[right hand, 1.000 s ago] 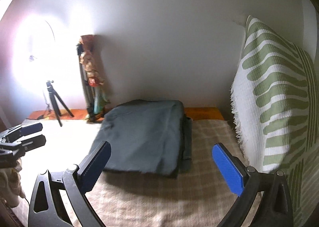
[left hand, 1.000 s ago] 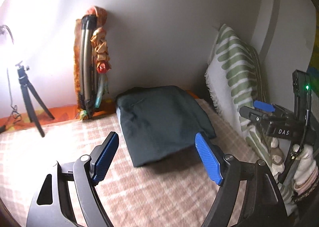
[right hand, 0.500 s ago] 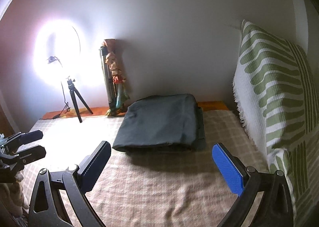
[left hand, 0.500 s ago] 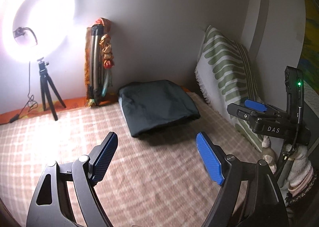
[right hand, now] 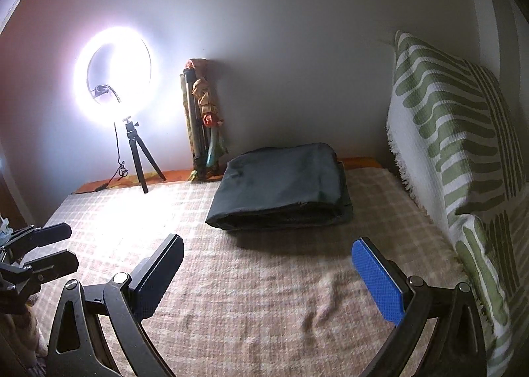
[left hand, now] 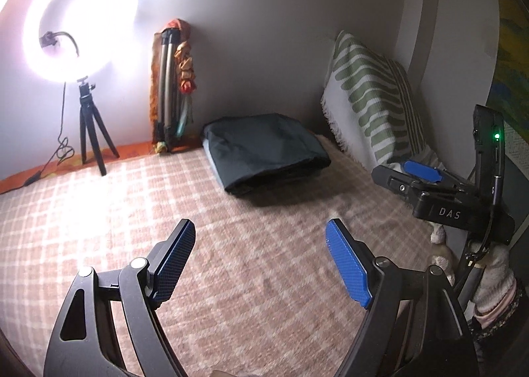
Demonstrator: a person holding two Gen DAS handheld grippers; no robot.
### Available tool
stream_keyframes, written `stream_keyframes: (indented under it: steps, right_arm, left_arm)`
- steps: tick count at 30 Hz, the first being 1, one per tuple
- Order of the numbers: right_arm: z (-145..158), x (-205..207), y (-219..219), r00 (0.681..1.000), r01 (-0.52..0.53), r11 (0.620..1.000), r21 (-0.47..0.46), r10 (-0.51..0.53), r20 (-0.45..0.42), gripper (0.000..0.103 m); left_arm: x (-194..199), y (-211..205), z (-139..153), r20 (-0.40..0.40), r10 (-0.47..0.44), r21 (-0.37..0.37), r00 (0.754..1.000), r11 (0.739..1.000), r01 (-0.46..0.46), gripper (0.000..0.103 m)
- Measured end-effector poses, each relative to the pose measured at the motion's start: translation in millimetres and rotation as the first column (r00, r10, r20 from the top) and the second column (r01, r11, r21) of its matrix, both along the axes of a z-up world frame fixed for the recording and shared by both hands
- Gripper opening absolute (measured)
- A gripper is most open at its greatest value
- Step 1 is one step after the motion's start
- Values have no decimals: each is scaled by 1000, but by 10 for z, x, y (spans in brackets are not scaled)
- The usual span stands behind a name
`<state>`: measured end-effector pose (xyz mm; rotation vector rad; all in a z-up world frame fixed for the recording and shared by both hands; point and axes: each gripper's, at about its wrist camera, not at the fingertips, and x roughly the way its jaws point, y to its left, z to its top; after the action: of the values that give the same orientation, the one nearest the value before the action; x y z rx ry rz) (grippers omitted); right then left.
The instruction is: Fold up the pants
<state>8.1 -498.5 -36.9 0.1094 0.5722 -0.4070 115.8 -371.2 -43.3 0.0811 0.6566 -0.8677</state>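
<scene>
A: Holding our left gripper (left hand: 261,258) and right gripper (right hand: 267,271) above the pink-and-cream checked blanket (left hand: 132,211), both with blue pads spread wide and nothing between them.

B: Beyond them we see the dark folded pants (right hand: 281,185) lying flat by the wall, beside the green-striped white cushion (right hand: 446,145); the glowing ring light (right hand: 114,72) is far left.

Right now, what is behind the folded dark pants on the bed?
Behind the folded pants runs an orange strip along the bed's edge, then the grey wall. The strip's middle part is hidden by the pants.
</scene>
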Motion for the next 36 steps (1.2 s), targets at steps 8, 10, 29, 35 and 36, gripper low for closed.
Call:
stream_keyframes:
  steps: [8,10,29,35,36]
  right_arm:
    - [-56,-19,98,1000,6,1000,-20,-6,-2,103]
    - [-84,-17,104,1000,6,1000,-23,-6,2,103]
    - [-328,45,141,999,0,999,-42,-2,-38,103]
    - [-348,14,102,999,14,999,-38,-15,-42,103]
    - [-353,20,95,999,13,999,-36,-15,-44,103]
  left_arm:
    - [14,69,-88,15,31,8,999,999,-31,81]
    - [16,74,-102,20,37,13,999,999,-37,81]
    - [47,162,-214,30,98,27,995,995,-99,88]
    - [40,135,-254,54,110,79,992,990,-114,88]
    - [27,130,-258,65,112,89,992,989,-117,88]
